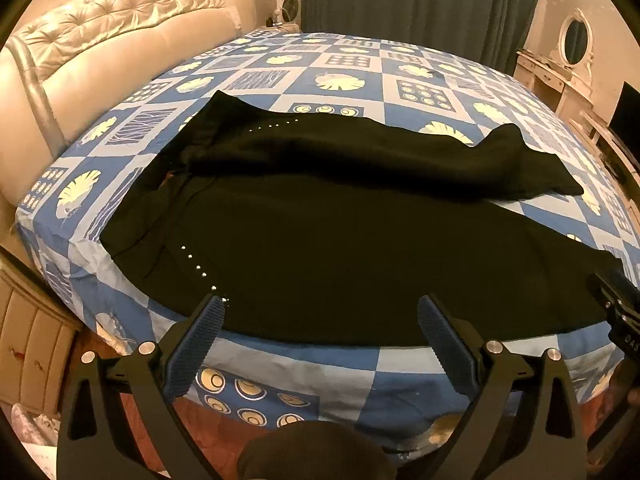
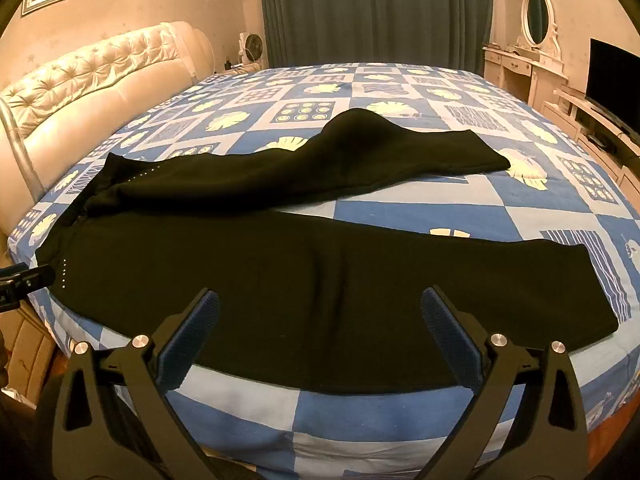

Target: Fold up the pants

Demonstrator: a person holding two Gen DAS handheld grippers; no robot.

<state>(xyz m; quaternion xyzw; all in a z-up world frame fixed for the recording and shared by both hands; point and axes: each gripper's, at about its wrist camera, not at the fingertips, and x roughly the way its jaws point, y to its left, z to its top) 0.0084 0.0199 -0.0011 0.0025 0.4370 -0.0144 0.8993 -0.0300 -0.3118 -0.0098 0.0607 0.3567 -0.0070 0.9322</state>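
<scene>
Black pants (image 2: 320,272) lie spread across the bed (image 2: 400,208), over a blue and white patchwork sheet printed with pale yellow leaves and circles. The waist is toward the padded cream headboard (image 2: 100,80) on the left, and the two legs run to the right. The near leg lies flat along the bed's front edge; the far leg is rumpled, with a hump in its middle, and a wedge of sheet shows between the two. Small pale studs dot the fabric near the waist.

The left gripper (image 1: 320,320) hovers over the near leg close to the waist, its jaws wide with nothing between them. The right gripper (image 2: 320,316) hangs above the middle of the near leg, its jaws equally wide and empty. Behind the bed hang dark green curtains (image 2: 372,12); a white dressing table with an oval mirror (image 2: 538,12) and a dark screen (image 2: 612,76) stand on the right.
</scene>
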